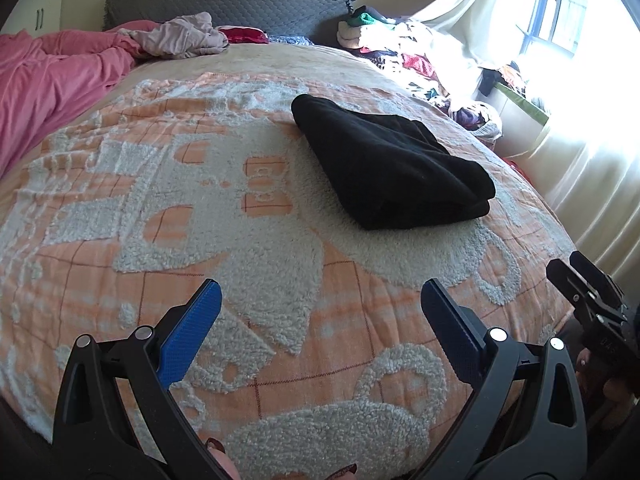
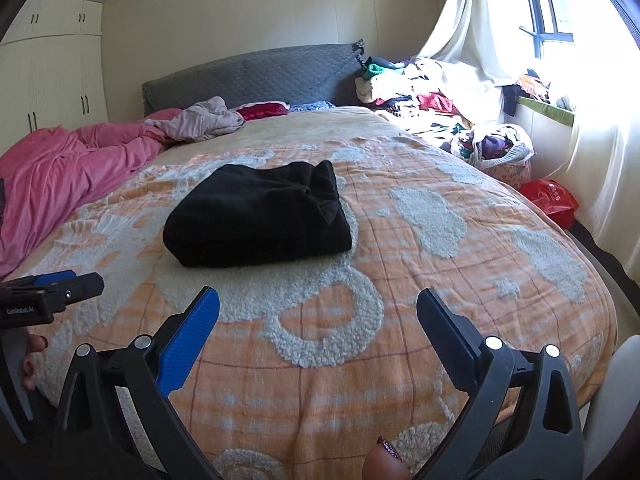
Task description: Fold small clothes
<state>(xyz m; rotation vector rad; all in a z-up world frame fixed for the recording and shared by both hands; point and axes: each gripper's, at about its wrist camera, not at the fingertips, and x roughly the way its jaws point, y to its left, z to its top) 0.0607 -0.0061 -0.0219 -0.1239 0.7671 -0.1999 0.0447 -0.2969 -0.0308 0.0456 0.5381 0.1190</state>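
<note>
Black fleece, one folded garment (image 1: 390,166), lies on the bed (image 1: 120,240) ahead and right of the left tool (image 1: 320,300), spread wide, empty. Right-wrist view: one garment (image 2: 256,216) ahead-left of the wide, empty right tool (image 2: 318,308).

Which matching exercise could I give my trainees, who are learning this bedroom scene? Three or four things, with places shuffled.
Things:
1. folded black fleece garment
2. crumpled pink duvet
3. red plastic bag
4. mixed heap of clothes

Places:
A. floor beside the bed, under the curtain
B. middle of the orange patterned blanket
C. left side of the bed
D. far right corner, by the window

Pairs: 1-B, 2-C, 3-A, 4-D
</note>
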